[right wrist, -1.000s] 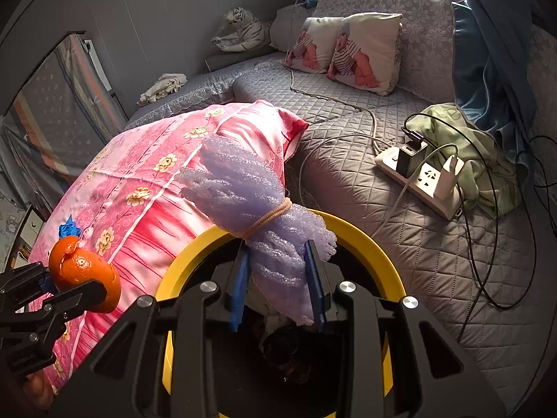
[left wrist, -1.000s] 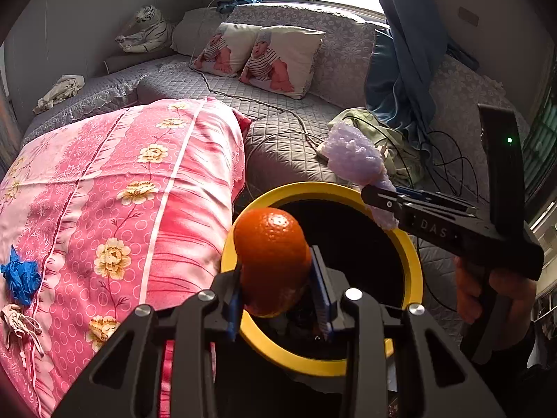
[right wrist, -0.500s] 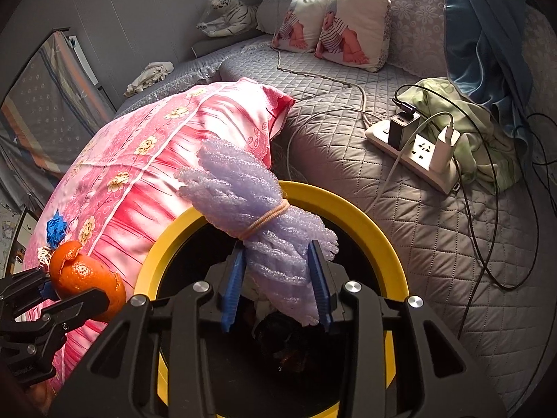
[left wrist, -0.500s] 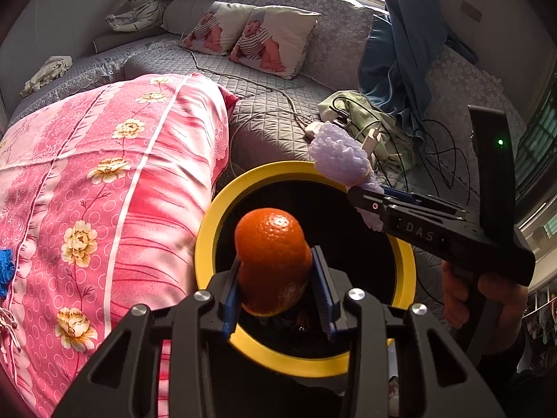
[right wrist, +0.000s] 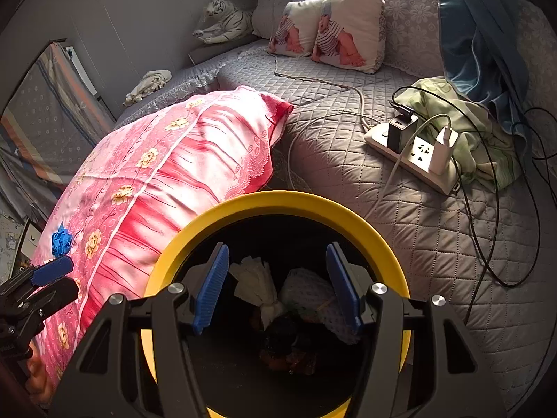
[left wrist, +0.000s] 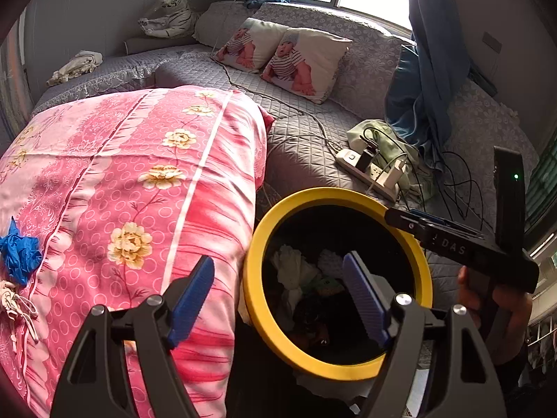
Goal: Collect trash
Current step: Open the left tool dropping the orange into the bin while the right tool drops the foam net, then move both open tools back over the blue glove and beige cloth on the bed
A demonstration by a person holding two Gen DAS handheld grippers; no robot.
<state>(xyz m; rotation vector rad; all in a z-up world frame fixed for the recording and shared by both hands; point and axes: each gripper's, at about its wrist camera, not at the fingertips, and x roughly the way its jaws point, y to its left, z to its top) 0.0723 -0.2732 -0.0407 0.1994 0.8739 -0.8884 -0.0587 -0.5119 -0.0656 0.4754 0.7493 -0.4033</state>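
Left wrist view:
Left gripper (left wrist: 278, 289): jaws spread wide, nothing between the blue pads; one pad over the pink quilt (left wrist: 132, 188), the other over the bin mouth.
Bin (left wrist: 257, 244): black, yellow rim, pressed against the quilt's edge; holds a white crumpled wad (left wrist: 292, 271) and darker scraps that are hard to tell apart.
Right gripper (left wrist: 410, 221): reaches in over the bin's far rim, held by a hand (left wrist: 497, 299); its opening cannot be judged from here.
Blue crumpled scrap (left wrist: 19, 254): on the quilt, well apart from the bin.

Right wrist view:
Right gripper (right wrist: 278, 287): jaws apart and empty, directly above the bin (right wrist: 278, 202).
Trash inside: tied white wad (right wrist: 259, 289) beside a pale foam net bundle (right wrist: 313, 299).
Power strip (right wrist: 414, 160): on the grey bedspread (right wrist: 341, 174), beyond the bin.
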